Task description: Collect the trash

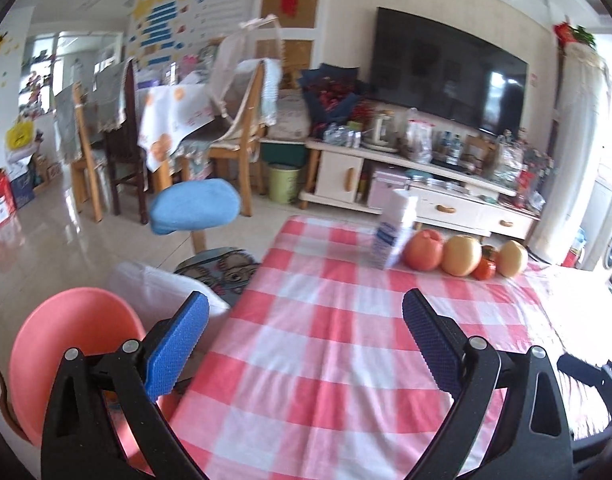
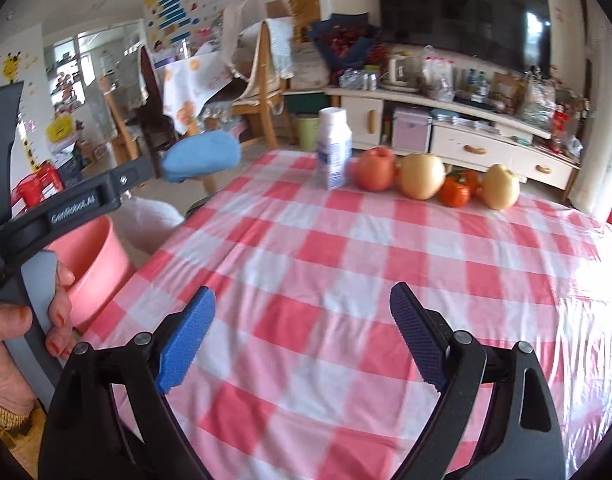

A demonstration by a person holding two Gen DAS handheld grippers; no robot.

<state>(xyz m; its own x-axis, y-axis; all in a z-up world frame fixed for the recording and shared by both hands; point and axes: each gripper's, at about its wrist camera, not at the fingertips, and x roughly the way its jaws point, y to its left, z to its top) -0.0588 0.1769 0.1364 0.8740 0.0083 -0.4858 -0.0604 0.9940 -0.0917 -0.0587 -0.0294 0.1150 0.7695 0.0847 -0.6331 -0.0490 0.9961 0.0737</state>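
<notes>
A white and blue milk carton (image 1: 393,236) (image 2: 334,148) stands upright at the far end of the red-and-white checked table (image 1: 325,360) (image 2: 325,248). My left gripper (image 1: 305,296) hangs open over the near part of the cloth, and nothing is between its blue pads. My right gripper (image 2: 302,290) is open as well, over the cloth, with nothing in it. Both are well short of the carton. A pink bin (image 1: 66,340) (image 2: 94,264) stands off the table's left edge, lower than the tabletop.
Several fruits (image 1: 461,256) (image 2: 421,176) lie in a row right of the carton. A hand (image 2: 58,308) holds the left tool's black frame (image 2: 78,204) above the bin. A blue-cushioned stool (image 1: 194,206), a white bag (image 1: 158,292), chairs and a TV cabinet (image 1: 445,196) stand beyond.
</notes>
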